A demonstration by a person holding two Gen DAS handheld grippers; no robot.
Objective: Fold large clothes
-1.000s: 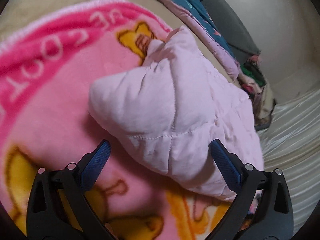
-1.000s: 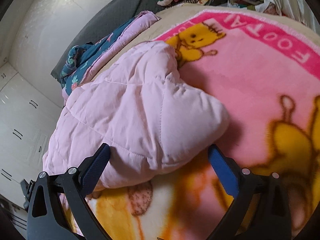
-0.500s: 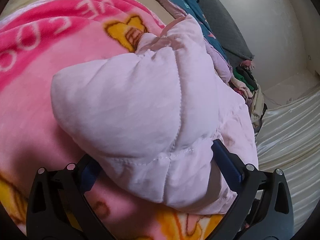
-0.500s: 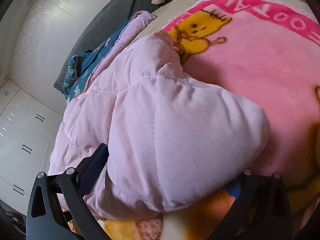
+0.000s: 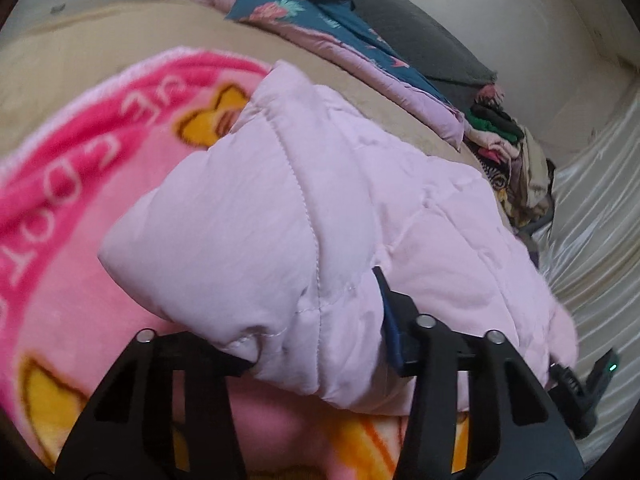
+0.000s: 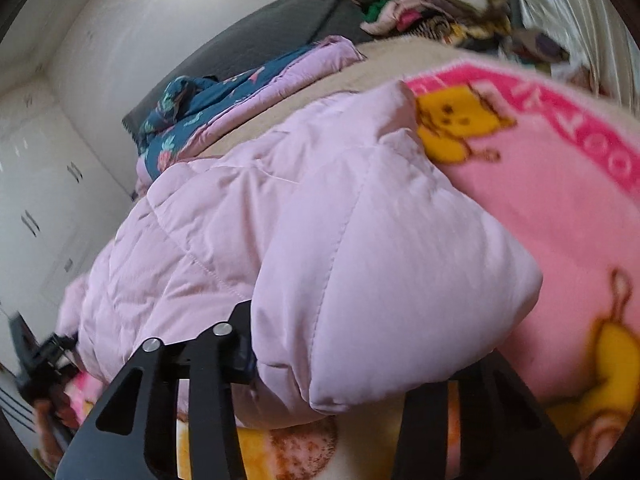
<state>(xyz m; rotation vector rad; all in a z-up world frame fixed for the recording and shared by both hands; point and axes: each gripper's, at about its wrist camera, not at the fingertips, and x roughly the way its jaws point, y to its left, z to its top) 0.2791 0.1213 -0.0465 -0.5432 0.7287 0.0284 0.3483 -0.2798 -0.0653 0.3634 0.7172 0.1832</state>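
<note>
Lying crosswise, pink quilted jacket (image 5: 320, 208) spans blanket (image 5: 72, 208).

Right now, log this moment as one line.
left gripper: closing on pink jacket corner | right gripper: closing on other corner | surface: pink blanket

Pink blanket (image 5: 72, 216): lettering blurred, cut by frame edge, partly covered by quilted jacket (image 5: 304, 216). Clothes pile (image 6: 432, 12): blurred, items indistinguishable. Gripper pads: buried in jacket.

A tan-covered bed (image 5: 120, 28) carries a pink cartoon fleece blanket (image 5: 80, 208); at two o'clock lies a teal floral quilt (image 5: 320, 20).
</note>
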